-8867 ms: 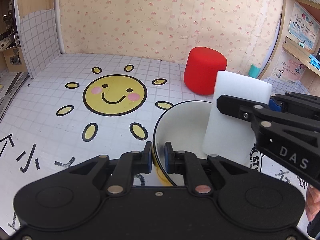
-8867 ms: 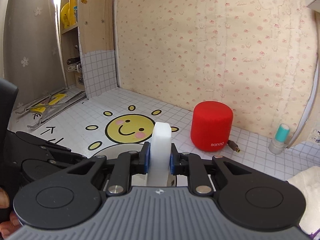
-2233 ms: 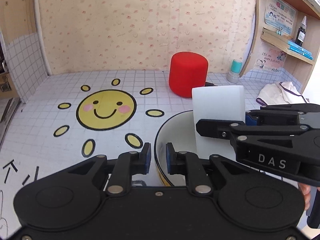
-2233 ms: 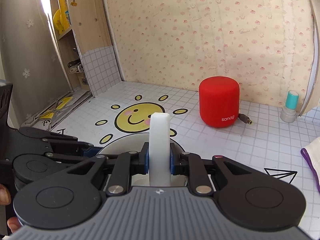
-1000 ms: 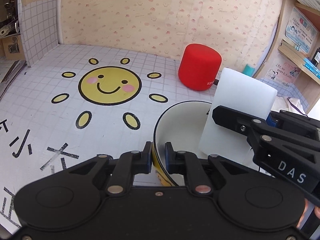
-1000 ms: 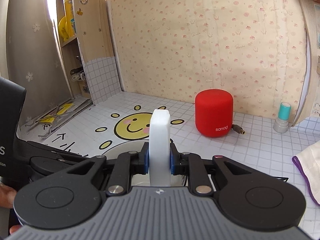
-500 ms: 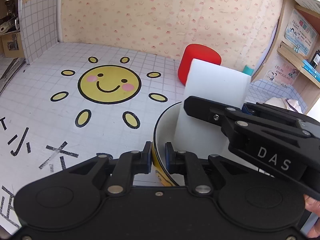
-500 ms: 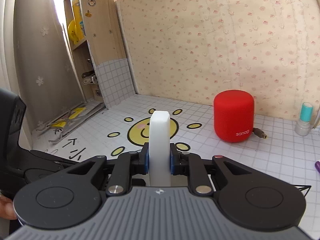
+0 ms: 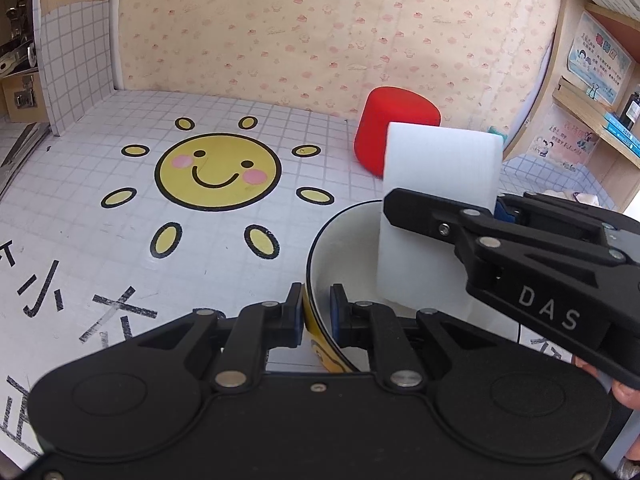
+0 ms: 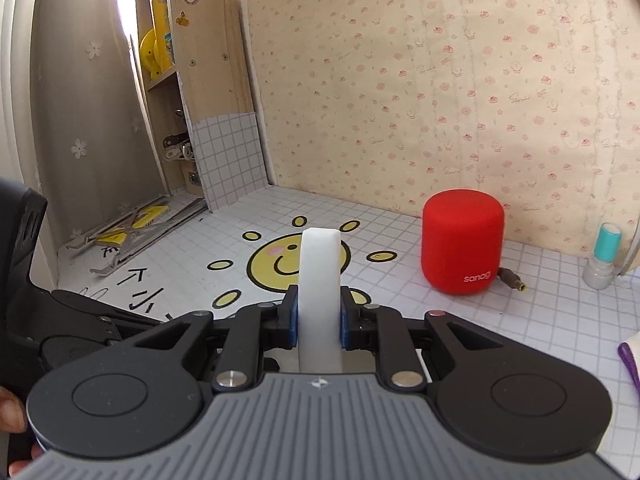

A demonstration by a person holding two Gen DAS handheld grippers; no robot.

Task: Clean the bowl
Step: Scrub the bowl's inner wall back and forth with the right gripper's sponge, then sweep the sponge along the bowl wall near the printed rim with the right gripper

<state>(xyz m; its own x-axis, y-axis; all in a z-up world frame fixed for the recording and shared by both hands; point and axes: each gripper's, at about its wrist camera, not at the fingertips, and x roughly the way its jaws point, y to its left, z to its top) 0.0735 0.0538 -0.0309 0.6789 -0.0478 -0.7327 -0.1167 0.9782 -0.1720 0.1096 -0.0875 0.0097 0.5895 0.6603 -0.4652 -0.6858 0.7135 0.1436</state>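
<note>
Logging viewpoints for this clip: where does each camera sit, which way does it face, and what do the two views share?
Left wrist: on the left gripper, looking down over the bowl whose rim it pinches; right gripper and a fingertip show.
Right wrist: on the right gripper, facing the wall past the sponge it clamps; left gripper's body and fingers at left.
Shared: sponge, red speaker, sun drawing.

White sponge (image 9: 438,184), red speaker (image 10: 462,240), a white bowl (image 9: 352,248) rimmed in black (yellow outside), a yellow smiling sun (image 9: 218,172) on white grid tabletop (image 9: 100,248), pink-dotted cream wallpaper (image 9: 320,32).
</note>
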